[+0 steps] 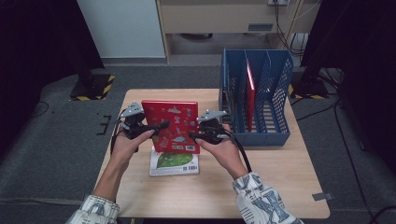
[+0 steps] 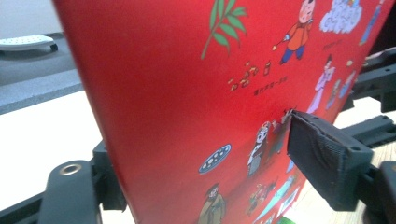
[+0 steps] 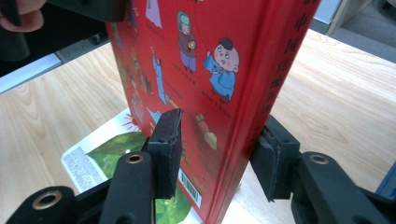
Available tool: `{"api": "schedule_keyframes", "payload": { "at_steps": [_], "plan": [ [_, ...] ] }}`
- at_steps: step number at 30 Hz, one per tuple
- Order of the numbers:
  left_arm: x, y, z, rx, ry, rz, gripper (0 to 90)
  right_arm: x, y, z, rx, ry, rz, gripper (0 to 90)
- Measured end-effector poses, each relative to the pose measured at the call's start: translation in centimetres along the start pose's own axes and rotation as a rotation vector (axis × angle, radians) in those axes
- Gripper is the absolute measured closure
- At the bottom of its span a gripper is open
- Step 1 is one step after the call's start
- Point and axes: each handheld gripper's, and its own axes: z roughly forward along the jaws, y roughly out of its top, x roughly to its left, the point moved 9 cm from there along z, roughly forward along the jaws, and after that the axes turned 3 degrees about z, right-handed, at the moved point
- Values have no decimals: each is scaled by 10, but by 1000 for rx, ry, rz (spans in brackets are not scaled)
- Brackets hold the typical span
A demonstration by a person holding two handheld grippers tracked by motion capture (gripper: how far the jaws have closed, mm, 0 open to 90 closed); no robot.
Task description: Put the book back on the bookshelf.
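At the centre of the frame, the red book (image 1: 171, 126) stands upright above the counter (image 1: 261, 182), over a green-covered book (image 1: 174, 162) lying flat. The left gripper (image 1: 154, 127) and right gripper (image 1: 198, 134) each clamp their fingers (image 3: 166, 149) on one side edge. Keeping both grips level should stop it twisting on the way to the blue file rack (image 1: 256, 100). Its glossy red cover carries small cartoon figures and a barcode.

The glossy hardcover book (image 1: 172, 123) is bright red, printed with small cartoon figures in blue, orange and white. Beneath it, a flat white booklet (image 1: 173, 163) carries a green leafy picture. The slotted plastic file rack (image 1: 275, 88) is blue.
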Motion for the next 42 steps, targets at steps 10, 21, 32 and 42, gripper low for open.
{"api": "schedule_keyframes", "payload": {
  "at_steps": [10, 21, 32, 42],
  "plan": [
    [1, -6, -7, -8, 12, -8, 234, 10, -7, -8, -1, 22, -39, 558],
    [-3, -9, -12, -16, 24, 3, 226, 20, -12, -14, -12, 43, -46, 548],
    [-7, -12, -19, -24, 14, 3, 213, 31, -16, -19, -26, 70, -47, 538],
    [-8, -16, -23, -40, 7, -10, 209, 38, -19, -22, -30, 80, -63, 548]
  ]
}}
